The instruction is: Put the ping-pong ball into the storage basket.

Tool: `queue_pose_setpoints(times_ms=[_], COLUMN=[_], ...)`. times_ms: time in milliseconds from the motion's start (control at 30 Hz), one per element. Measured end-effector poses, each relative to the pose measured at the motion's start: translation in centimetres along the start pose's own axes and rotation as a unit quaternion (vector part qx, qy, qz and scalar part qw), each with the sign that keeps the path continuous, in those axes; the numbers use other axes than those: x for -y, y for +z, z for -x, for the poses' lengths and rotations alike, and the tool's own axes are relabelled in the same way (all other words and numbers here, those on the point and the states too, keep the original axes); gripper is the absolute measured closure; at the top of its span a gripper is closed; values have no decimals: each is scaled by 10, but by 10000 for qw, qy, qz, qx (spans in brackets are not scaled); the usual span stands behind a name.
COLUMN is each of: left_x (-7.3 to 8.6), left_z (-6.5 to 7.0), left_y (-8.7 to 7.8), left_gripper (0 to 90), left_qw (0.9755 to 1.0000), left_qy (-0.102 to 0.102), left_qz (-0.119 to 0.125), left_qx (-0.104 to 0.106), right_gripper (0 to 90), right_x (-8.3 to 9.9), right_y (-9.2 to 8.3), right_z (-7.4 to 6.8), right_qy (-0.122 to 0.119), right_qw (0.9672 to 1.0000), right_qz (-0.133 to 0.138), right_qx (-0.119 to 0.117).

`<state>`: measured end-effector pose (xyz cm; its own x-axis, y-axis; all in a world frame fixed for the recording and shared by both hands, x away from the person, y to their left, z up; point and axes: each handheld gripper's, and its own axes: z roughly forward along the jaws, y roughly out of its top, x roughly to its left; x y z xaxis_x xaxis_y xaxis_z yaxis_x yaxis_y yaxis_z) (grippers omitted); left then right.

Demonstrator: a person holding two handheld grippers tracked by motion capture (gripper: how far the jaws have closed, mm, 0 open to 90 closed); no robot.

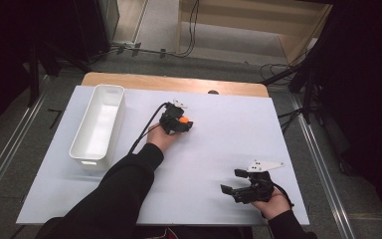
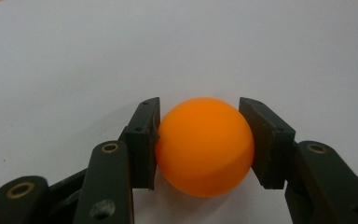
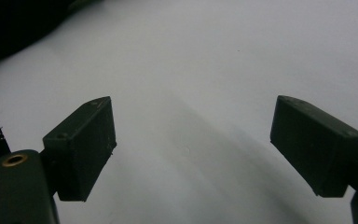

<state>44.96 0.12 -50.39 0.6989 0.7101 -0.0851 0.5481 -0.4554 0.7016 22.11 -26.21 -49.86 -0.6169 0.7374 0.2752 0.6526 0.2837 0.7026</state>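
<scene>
Left gripper point(image 2: 200, 140) has the ball point(image 2: 205, 147) pinched, one of its fingers point(image 2: 142, 140) pressed on each side, low over the white bench point(image 1: 219, 149) near its middle. The bin point(image 1: 98, 127) lies off to the left of that hand, long axis running away from the person, open top up, so the likely carry is sideways and over the near wall. Right gripper point(image 1: 238, 181) sits well apart at the near right corner, its fingers spread wide on nothing
</scene>
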Motion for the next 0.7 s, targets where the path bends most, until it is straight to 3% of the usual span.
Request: queue_pose_setpoints(times_ms=[200, 433, 533, 600, 633, 700], left_x=[-2, -4, -1, -1, -2, -2], left_z=[9, 17, 19, 21, 25, 29], left_y=[-8, -20, -29, -31, -33, -38], left_gripper=[511, 511, 510, 510, 510, 510], left_qw=[9998, 9996, 9991, 9991, 9993, 9989], left_qy=[121, 81, -14, -2, 178, 227], left_qz=[-54, -32, -32, -30, -87, -138], left_qx=[131, 253, 434, 414, 332, 384], right_gripper=[129, 129, 129, 129, 129, 129], right_x=[0, 0, 0, 0, 0, 0], right_y=[0, 0, 0, 0, 0, 0], right_z=[0, 0, 0, 0, 1, 0], right_qy=[-2, -10, 14, 10, 8, 18], right_qw=[10000, 10000, 10000, 10000, 10000, 10000], right_qz=[15, 14, 26, 32, 30, 2], right_qx=[1, 10, 13, 25, 23, 10])
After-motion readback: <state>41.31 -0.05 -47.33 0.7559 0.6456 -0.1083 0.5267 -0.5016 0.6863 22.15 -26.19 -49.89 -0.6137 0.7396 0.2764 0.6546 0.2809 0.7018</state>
